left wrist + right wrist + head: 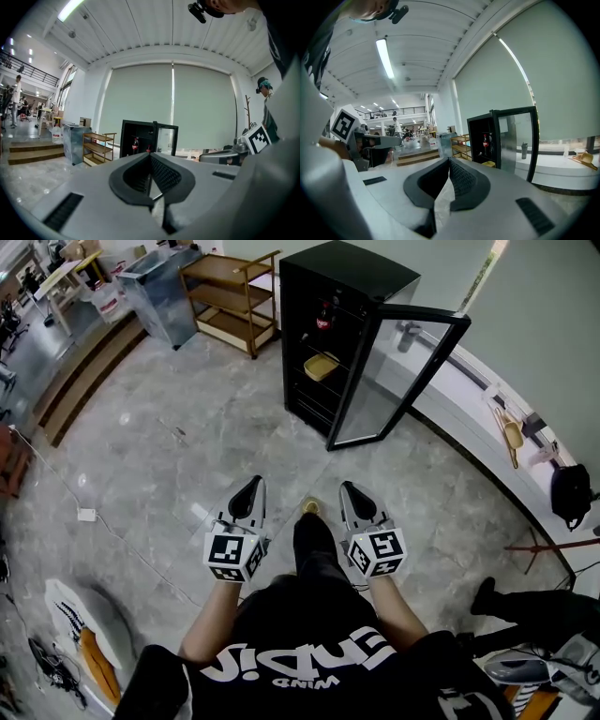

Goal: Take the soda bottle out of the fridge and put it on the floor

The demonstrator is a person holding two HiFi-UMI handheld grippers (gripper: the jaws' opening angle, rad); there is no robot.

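- Left gripper [249, 495]: held low in front of the person's waist and pointed ahead. Its own view shows the pads meeting at the tips with nothing between them. Judged to be a carry posture, not a working one.
- Right gripper [354, 498]: level with the left and just beside it, the person's leg between the two. The jaws are fully closed and empty. Neither tool touches anything.
- Floor [187, 446]: grey marble-pattern tile. The stretch between the person and the appliance is bare, so the eventual set-down spot is unobstructed. A white adapter [86, 515] on a cable lies well off to the left, out of the path.
- Fridge [352, 273]: black cabinet, well apart from both grippers. Its glass door [403, 371] stands swung out to the right, so the shelves are exposed to a straight approach.
- Soda bottle [323, 317]: upright on an upper shelf inside the fridge, red label facing out, untouched. Both gripper views line up on it, which suggests the approach is aimed correctly.
- Yellow container [322, 365]: on the shelf below the bottle, not in the way of a reach at bottle height.
- Wooden trolley [230, 296]: just left of the fridge, clear of the door swing.
- Assessment: the task is at the approach stage. One gripper must open before it reaches the shelf. A grip around the bottle's body looks the safer hold, since the shelf above may limit lift.
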